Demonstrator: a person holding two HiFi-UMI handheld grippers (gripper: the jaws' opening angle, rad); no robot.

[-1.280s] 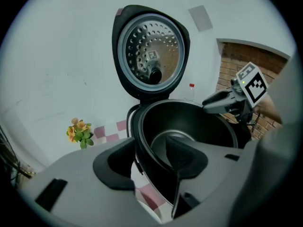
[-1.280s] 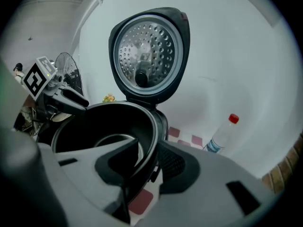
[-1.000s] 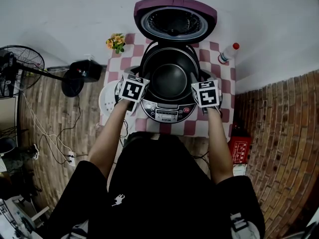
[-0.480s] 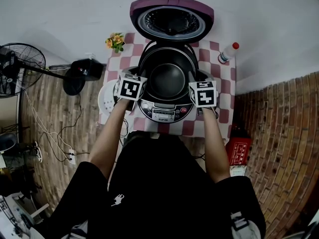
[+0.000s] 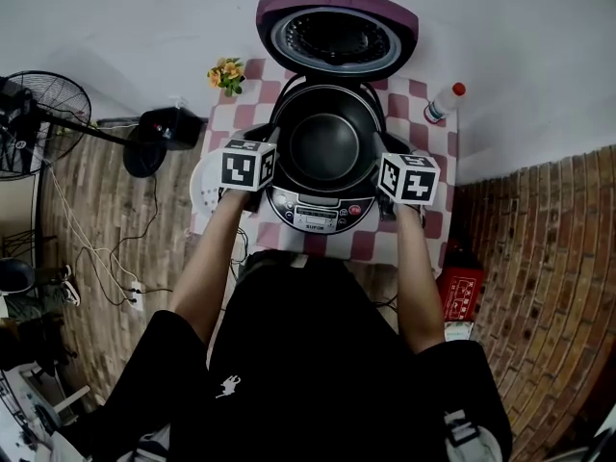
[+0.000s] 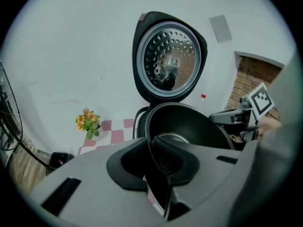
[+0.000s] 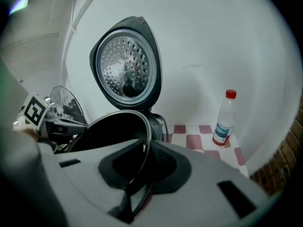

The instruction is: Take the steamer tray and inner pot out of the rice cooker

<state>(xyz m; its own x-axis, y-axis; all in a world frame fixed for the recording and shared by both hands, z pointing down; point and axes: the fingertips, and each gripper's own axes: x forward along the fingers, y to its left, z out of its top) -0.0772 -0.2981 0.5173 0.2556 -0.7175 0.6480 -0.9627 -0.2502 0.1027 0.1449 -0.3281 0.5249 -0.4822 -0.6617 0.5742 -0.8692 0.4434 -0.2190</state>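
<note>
2 tools met the inner pot (image 5: 325, 142) in the head view: the left tool (image 5: 270, 144) at its left rim and the right tool (image 5: 379, 149) at its right rim. The pot sat in the rice cooker (image 5: 320, 216) at the middle of the checked tabletop (image 5: 416, 114), with the lid (image 5: 337, 37) raised toward the far edge. A white round piece (image 5: 203, 189) at the tabletop's left edge was probably the steamer tray, though the left tool hid part of it.

In the left gripper view, the jaws had just been closing and pinched the pot's thin rim between their pads.

In the right gripper view, that tool's jaws had likewise just been closing and clamped the opposite rim. A bottle (image 7: 224, 119) stood near the far right corner.

The step in hand looked to be lifting the pot out. Doing it well would call for 2 firm grips and a straight, level rise with both hands together, so the rim neither slipped nor caught the cooker's wall or the raised lid.
</note>
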